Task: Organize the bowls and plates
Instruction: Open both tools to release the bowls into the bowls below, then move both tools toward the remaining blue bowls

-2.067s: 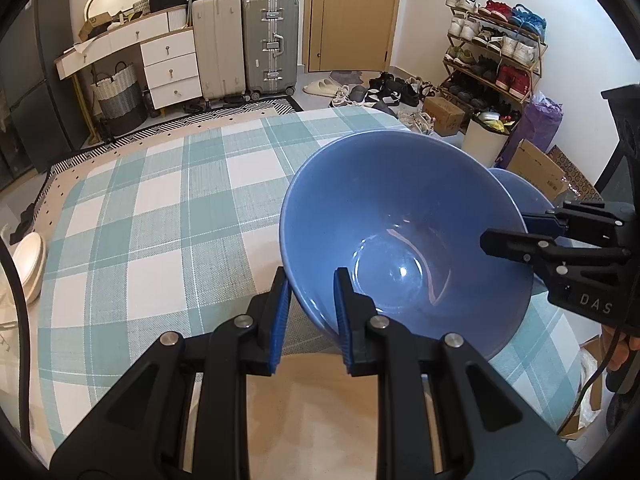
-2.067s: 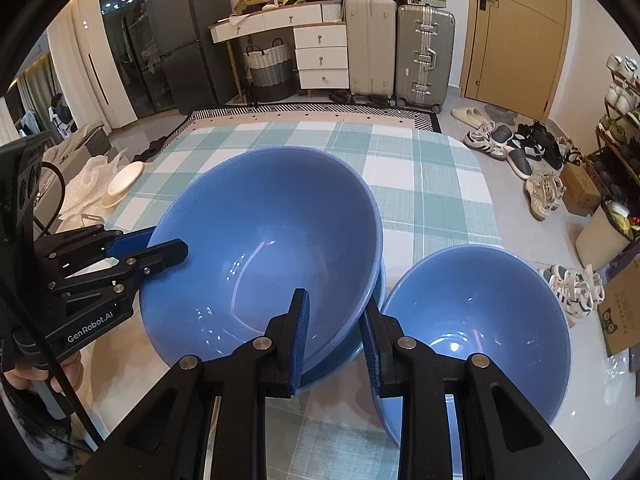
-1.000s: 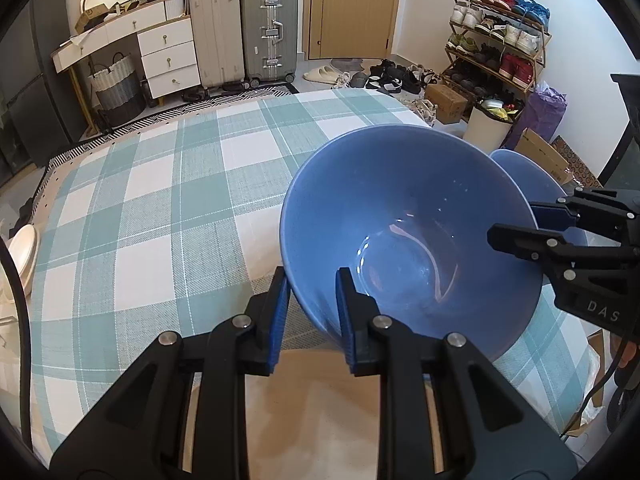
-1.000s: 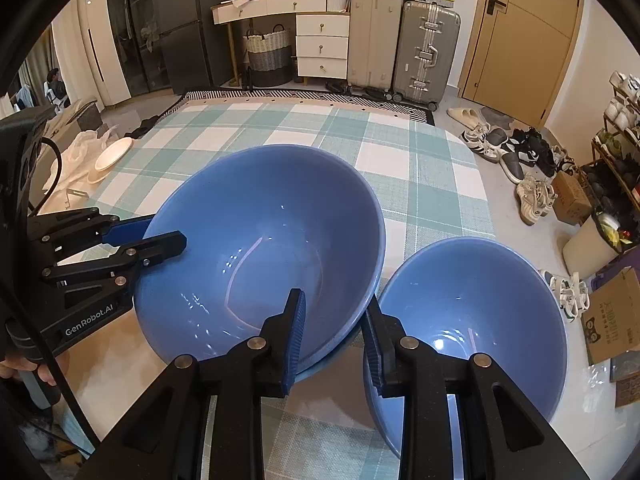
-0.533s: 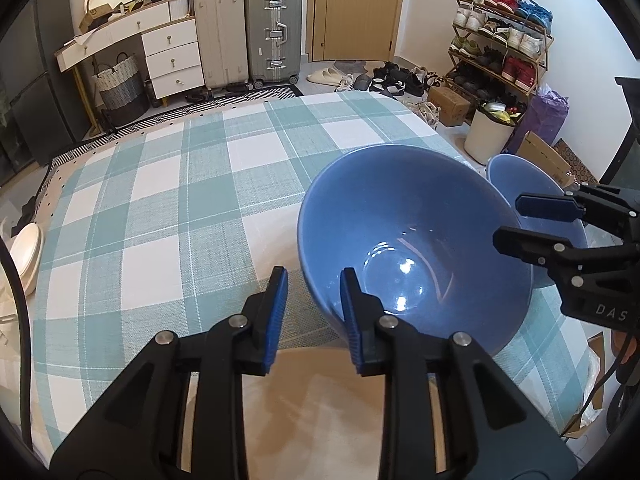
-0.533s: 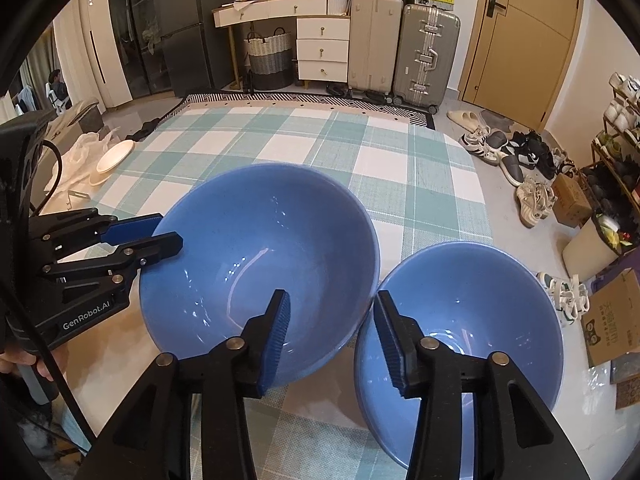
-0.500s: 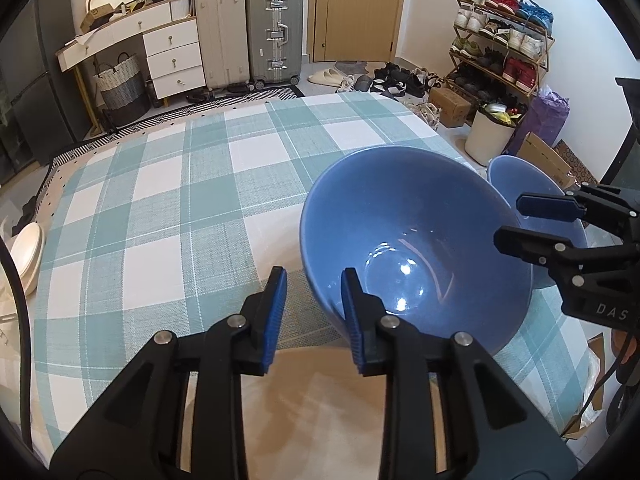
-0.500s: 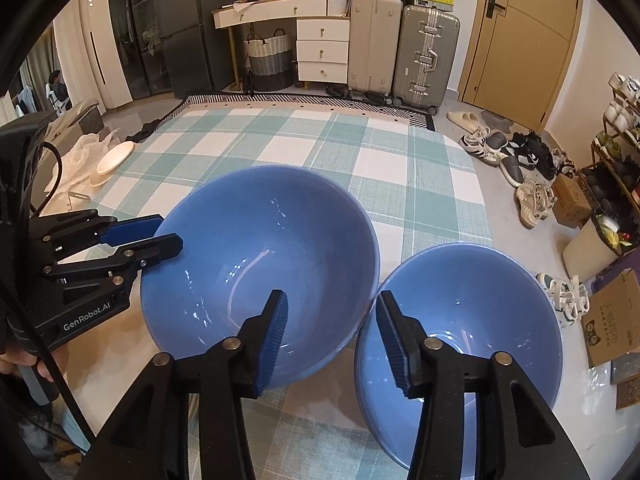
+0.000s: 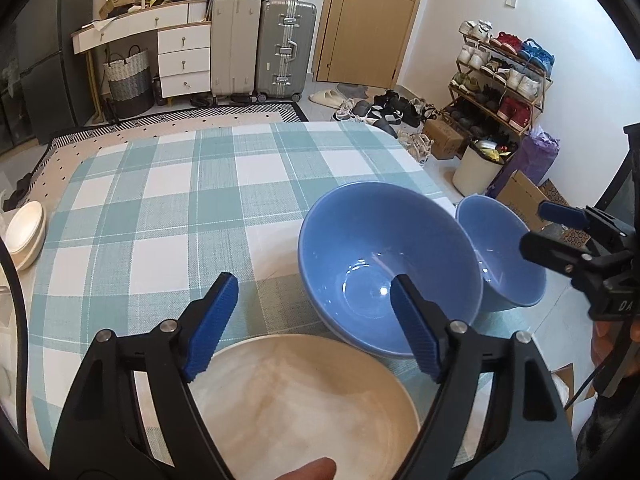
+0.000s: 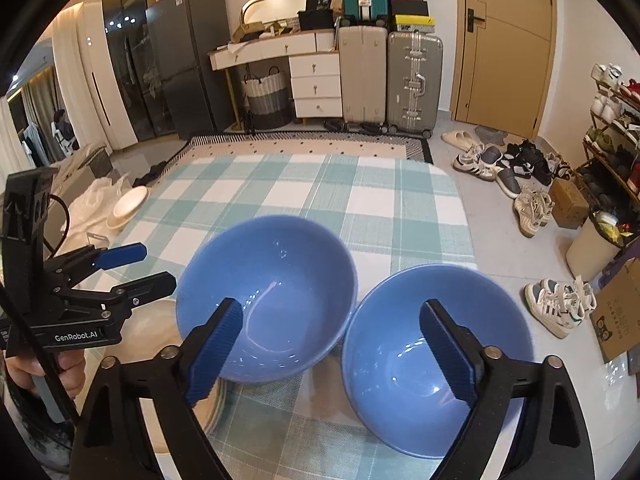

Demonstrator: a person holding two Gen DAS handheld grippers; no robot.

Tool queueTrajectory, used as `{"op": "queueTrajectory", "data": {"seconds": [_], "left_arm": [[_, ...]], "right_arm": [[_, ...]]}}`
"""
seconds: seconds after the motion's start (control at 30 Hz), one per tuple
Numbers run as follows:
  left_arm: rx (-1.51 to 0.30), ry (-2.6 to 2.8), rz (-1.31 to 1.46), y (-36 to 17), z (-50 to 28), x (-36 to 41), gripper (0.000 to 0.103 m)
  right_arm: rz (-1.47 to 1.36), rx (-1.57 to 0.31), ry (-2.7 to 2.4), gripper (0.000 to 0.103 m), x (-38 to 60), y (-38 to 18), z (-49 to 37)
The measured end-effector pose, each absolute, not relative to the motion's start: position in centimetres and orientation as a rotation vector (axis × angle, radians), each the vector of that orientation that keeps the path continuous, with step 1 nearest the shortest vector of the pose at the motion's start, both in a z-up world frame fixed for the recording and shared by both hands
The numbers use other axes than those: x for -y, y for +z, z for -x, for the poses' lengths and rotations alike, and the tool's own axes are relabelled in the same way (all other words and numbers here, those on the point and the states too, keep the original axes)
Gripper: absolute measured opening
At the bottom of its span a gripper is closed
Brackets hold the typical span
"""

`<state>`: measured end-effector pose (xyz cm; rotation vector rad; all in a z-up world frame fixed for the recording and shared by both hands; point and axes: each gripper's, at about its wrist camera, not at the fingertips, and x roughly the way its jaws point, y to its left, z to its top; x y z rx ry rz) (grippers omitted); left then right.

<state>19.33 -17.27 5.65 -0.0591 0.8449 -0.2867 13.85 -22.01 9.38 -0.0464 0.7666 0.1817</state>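
Note:
A big blue bowl (image 9: pixel 372 256) (image 10: pixel 268 280) stands upright on the checked tablecloth (image 9: pixel 160 208). A second blue bowl (image 9: pixel 500 256) (image 10: pixel 404 364) stands just to its right. A cream plate (image 9: pixel 300 408) lies in front of the big bowl, under my left gripper (image 9: pixel 312 292). That gripper's jaws are opening and hang above the bowl's near rim, with the pads off it. My right gripper (image 10: pixel 331 312) is also opening, its wide jaws over the gap between the two bowls, gripping nothing. Each gripper shows in the other view: the right gripper (image 9: pixel 538 227), the left gripper (image 10: pixel 156 266).
Stacked pale plates (image 9: pixel 24 232) (image 10: pixel 130 200) sit at the table's far left edge. The right bowl stands close to the table's right edge. Beyond the table are suitcases (image 9: pixel 256 40), drawers and a shoe rack (image 9: pixel 500 80). A fingertip (image 9: pixel 308 472) shows at the bottom.
Both grippers were shut on the big bowl's rim. They set it down, opened wide and drew back and up. The bowl now rests level.

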Motion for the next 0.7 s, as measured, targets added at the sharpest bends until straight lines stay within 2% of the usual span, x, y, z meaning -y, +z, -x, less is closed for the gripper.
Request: {"op": "queueTrajectory", "data": {"seconds": [0.2,0.37,0.43,0.7], "left_arm": [[-0.826,-0.307,0.054,7.2,-17.2,18.9,0.086],[-0.835,-0.339,0.032,7.5,-15.9,21.6,0.087],[-0.837,-0.345,0.026,7.5,-15.4,22.8,0.101],[-0.853,-0.402,0.028,7.0,-14.4,27.3,0.101]], "right_arm": [[0.01,-0.715,0.148,0.101,24.7,11.9,-11.2],[-0.011,-0.696,0.118,0.102,27.3,13.0,-9.4],[-0.024,-0.692,0.108,0.102,28.3,13.1,-8.8],[-0.043,-0.708,0.058,0.102,32.0,12.6,-7.6]]}}
